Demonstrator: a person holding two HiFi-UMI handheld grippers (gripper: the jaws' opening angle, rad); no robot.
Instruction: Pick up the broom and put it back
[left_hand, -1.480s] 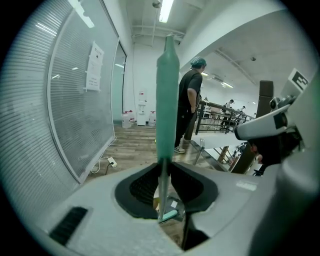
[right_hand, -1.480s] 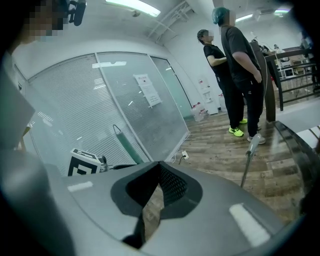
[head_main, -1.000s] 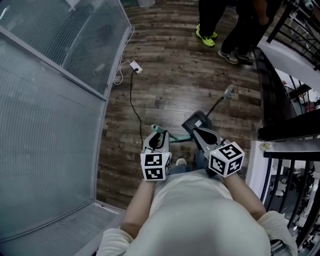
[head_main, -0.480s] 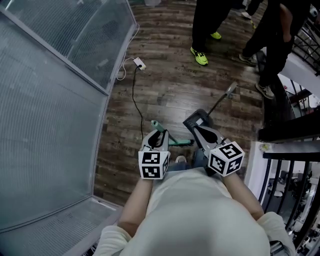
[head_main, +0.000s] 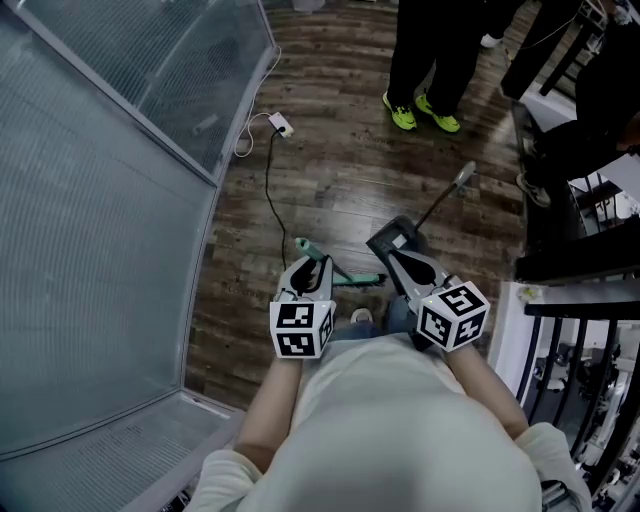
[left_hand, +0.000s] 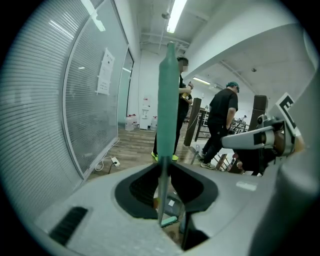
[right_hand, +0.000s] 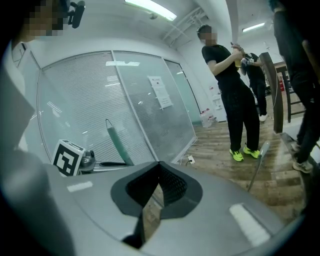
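My left gripper (head_main: 312, 272) (left_hand: 162, 167) is shut on the broom (left_hand: 167, 115). Its teal handle stands upright between the jaws, with a thin grey shaft below, and a teal part of the broom (head_main: 352, 281) shows low by the floor. From the right gripper view, the teal handle (right_hand: 116, 142) rises beside the left gripper's marker cube (right_hand: 67, 156). My right gripper (head_main: 398, 245) (right_hand: 159, 164) is level with it on the right. Its jaw tips meet and nothing shows between them.
A glass partition with blinds (head_main: 100, 200) runs along the left. A cable and plug (head_main: 270, 125) lie on the wooden floor. A thin rod with a grey end (head_main: 445, 200) (right_hand: 257, 165) stands just ahead of the right gripper. People (head_main: 425, 60) stand ahead, and a railing and shelving (head_main: 575, 300) are on the right.
The left gripper with the broom has drifted slightly left in the head view. The right gripper stays about where it was. The people ahead have shifted position.
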